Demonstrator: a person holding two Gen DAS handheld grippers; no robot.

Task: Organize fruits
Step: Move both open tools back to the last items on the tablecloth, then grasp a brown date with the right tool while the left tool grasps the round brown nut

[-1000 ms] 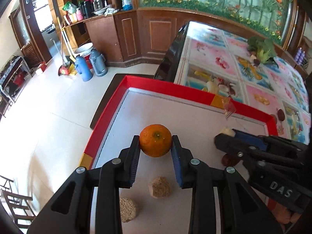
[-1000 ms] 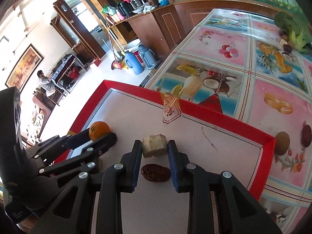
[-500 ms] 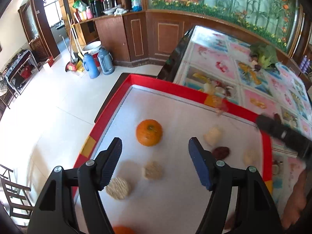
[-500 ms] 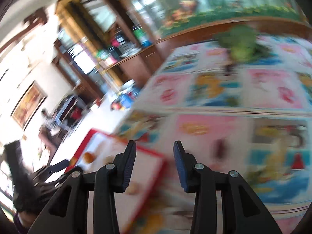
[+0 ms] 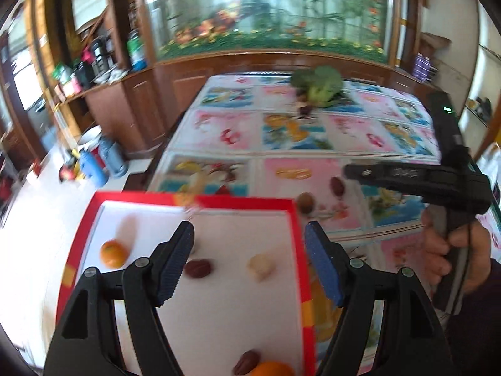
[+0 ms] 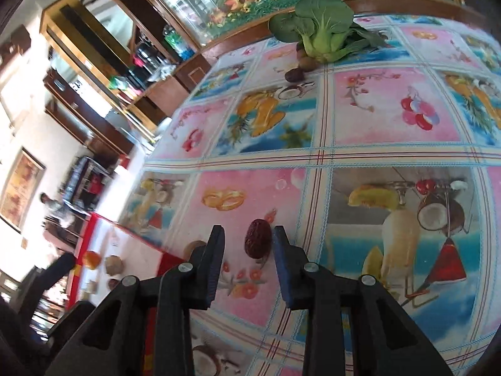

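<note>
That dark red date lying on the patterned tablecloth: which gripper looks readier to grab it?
The right gripper: the date already lies between its open fingers. The left gripper hangs over the red tray.

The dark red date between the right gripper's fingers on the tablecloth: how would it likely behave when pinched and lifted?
The date looks small and wrinkled, so probably light and slightly yielding. Its oval shape suggests it could roll or twist if the right gripper pinches off-centre. It lies flat on the smooth tablecloth, so a nudge may slide it.

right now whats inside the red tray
Inside the red tray: an orange, a dark date and a pale lump. The left gripper hides part of the floor.
</note>
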